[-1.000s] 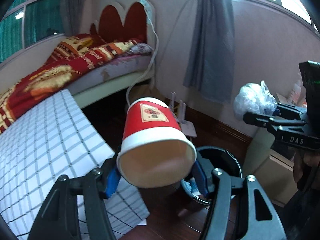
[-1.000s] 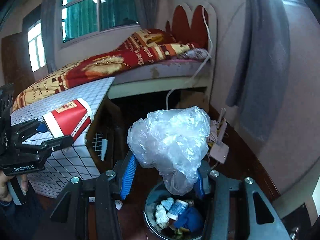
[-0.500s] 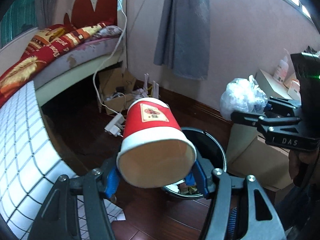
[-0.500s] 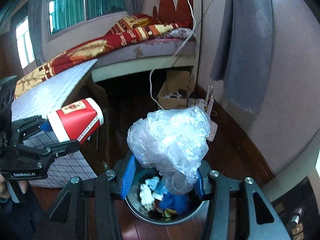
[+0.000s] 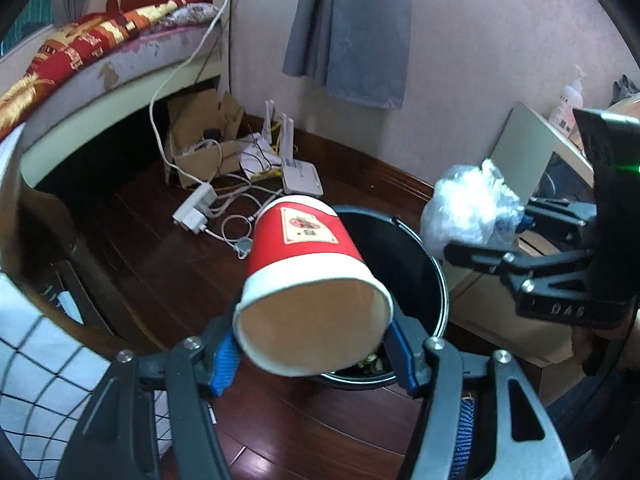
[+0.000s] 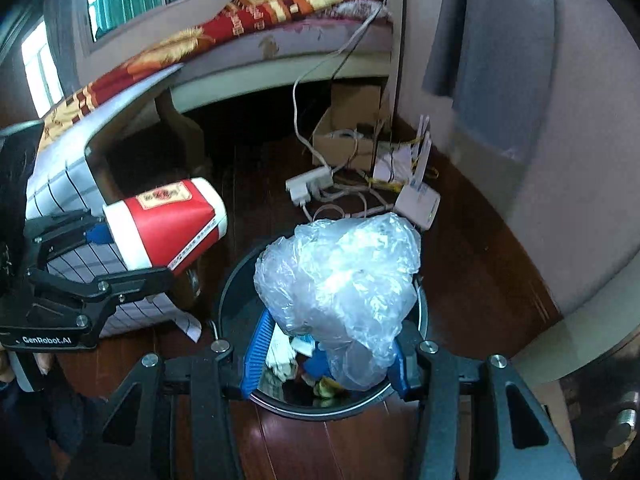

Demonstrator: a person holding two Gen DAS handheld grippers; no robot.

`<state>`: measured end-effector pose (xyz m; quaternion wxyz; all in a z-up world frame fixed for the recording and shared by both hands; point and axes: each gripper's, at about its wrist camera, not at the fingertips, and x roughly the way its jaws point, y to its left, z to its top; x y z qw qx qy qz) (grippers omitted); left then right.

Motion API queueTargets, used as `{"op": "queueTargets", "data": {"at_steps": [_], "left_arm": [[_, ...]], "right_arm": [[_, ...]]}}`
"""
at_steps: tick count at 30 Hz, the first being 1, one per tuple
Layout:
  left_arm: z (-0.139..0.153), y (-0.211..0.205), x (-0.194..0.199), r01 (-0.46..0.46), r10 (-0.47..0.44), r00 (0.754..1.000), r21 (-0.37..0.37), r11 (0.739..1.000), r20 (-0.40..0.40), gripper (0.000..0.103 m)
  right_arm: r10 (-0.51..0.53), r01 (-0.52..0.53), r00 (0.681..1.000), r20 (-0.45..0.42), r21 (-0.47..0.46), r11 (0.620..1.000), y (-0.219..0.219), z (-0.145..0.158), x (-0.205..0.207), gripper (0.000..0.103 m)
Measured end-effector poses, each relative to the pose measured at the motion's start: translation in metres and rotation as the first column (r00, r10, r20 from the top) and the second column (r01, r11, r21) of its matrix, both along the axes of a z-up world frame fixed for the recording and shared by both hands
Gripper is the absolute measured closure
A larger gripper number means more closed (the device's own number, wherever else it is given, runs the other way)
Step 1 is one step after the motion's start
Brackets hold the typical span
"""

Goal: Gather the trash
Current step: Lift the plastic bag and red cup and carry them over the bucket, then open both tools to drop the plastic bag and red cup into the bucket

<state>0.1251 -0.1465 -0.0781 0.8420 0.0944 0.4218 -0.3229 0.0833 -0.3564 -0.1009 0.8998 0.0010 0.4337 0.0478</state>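
Note:
A red and white paper cup lies on its side in my left gripper, which is shut on it near the rim; the cup's mouth faces the camera. The same cup shows at the left of the right wrist view. My right gripper is shut on a crumpled clear plastic bag, seen also as the bag at the right of the left wrist view. Both hang over a black round trash bin, whose rim rings several scraps of waste.
On the dark wooden floor beyond the bin lie a power strip, tangled cables, a white router and an open cardboard box. A bed with a red patterned blanket stands behind. A checked cloth-covered table is at left, cardboard boxes at right.
Both grippers have sunk and tipped downward toward the bin, each keeping its hold. The bin now fills more of both views and the bed has slid up and away.

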Motion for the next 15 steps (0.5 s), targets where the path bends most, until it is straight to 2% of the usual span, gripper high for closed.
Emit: {"op": "queueTargets", "data": {"at_steps": [7,9,11,12,13,14,15], "left_arm": [[-0.022,-0.018,0.005,0.035,-0.034,0.998,0.015,0.999,-0.059,0.039],[-0.031,-0.022,0.007,0.041,-0.039,0.996,0.020,0.999,-0.082,0.037],[-0.043,-0.024,0.012,0.037,-0.035,0.992,0.016,0.999,-0.125,0.027],[-0.048,-0.023,0.013,0.024,-0.020,0.991,0.026,0.999,-0.133,0.023],[-0.051,-0.023,0.014,0.013,-0.008,0.990,0.034,0.999,-0.138,0.013],[-0.056,-0.021,0.016,0.001,0.005,0.988,0.041,0.999,-0.152,0.003],[-0.059,-0.018,0.016,-0.011,0.019,0.987,0.049,0.999,-0.157,0.002]], "right_arm": [[0.051,-0.053,0.995,-0.089,-0.016,0.998,0.000,-0.037,0.018,0.051],[0.067,-0.069,0.991,-0.114,-0.011,0.998,-0.001,-0.047,0.023,0.050],[0.088,-0.092,0.985,-0.149,-0.024,0.995,0.000,-0.058,0.028,0.048],[0.089,-0.100,0.982,-0.167,-0.056,0.993,0.002,-0.066,0.030,0.036],[0.078,-0.094,0.980,-0.180,-0.082,0.992,0.002,-0.072,0.033,0.017],[0.069,-0.087,0.978,-0.197,-0.085,0.993,0.000,-0.078,0.033,0.014],[0.064,-0.082,0.977,-0.202,-0.079,0.994,-0.002,-0.081,0.033,0.014]]}}
